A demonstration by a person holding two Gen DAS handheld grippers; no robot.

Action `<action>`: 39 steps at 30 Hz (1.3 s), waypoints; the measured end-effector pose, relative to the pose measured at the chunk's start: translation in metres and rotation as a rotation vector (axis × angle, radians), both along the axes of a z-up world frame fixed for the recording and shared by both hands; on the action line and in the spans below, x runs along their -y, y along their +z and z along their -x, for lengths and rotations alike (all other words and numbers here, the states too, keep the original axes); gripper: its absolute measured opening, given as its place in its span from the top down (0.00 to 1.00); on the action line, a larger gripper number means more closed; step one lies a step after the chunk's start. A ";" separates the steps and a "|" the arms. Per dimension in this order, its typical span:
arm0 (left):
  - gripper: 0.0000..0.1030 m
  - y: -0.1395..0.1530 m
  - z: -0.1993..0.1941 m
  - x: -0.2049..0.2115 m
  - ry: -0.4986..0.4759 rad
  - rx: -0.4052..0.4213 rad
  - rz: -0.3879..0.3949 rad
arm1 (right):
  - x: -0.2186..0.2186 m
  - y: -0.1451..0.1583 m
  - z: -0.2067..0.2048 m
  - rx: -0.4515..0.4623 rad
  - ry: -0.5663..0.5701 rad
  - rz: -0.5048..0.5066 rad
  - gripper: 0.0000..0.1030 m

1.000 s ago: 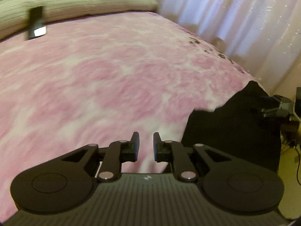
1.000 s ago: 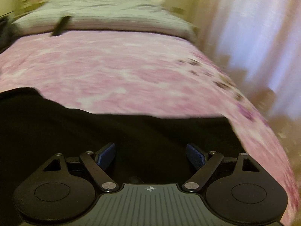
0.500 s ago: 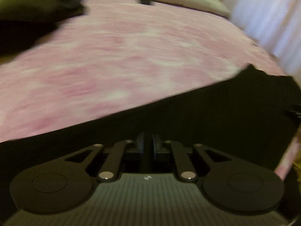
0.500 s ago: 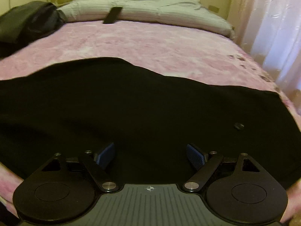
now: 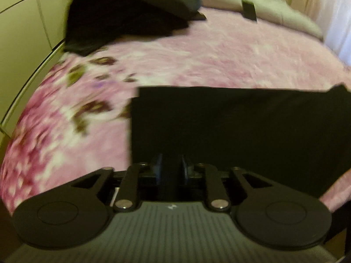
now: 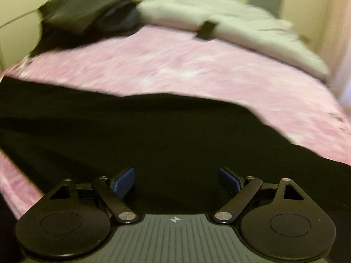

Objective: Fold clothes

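A black garment (image 5: 241,127) lies spread flat on the pink floral blanket (image 5: 219,54), its left edge straight and square. My left gripper (image 5: 170,164) hovers over that left end near the front edge. Its jaws are opening and stand a narrow gap apart. Only dark cloth shows in the gap, and I see no fold pinched by the pads. In the right wrist view the same black garment (image 6: 153,131) fills the lower half. My right gripper (image 6: 176,175) is open wide above it, blue pads (image 6: 122,183) clear of the cloth.
A heap of dark clothes (image 5: 122,17) sits at the bed's far left corner, also the heap (image 6: 87,19). A small dark flat object (image 5: 249,11) rests on the pale duvet (image 5: 285,15) at the head. A cream wall (image 5: 22,32) borders the left, a curtain (image 5: 337,11) the right.
Both views swung left across the bed. The left gripper went from bare pink blanket to the garment's left end, narrowing then widening slightly. The right gripper stayed wide open.
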State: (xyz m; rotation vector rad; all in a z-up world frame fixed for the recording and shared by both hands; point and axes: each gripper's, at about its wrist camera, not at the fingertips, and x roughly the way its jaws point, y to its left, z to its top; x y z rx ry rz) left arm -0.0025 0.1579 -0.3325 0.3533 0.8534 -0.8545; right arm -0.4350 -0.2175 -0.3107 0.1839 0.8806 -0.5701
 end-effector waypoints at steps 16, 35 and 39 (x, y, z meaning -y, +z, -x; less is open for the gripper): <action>0.61 0.002 0.024 -0.119 0.315 -0.287 0.438 | -0.088 0.017 -0.101 0.074 0.241 0.083 0.05; 0.54 -0.046 0.063 -0.118 0.496 -0.375 0.584 | -0.117 0.023 -0.119 0.098 0.291 0.085 0.05; 0.54 -0.029 0.073 -0.099 0.444 -0.157 0.436 | -0.114 0.024 -0.118 0.105 0.288 0.088 0.05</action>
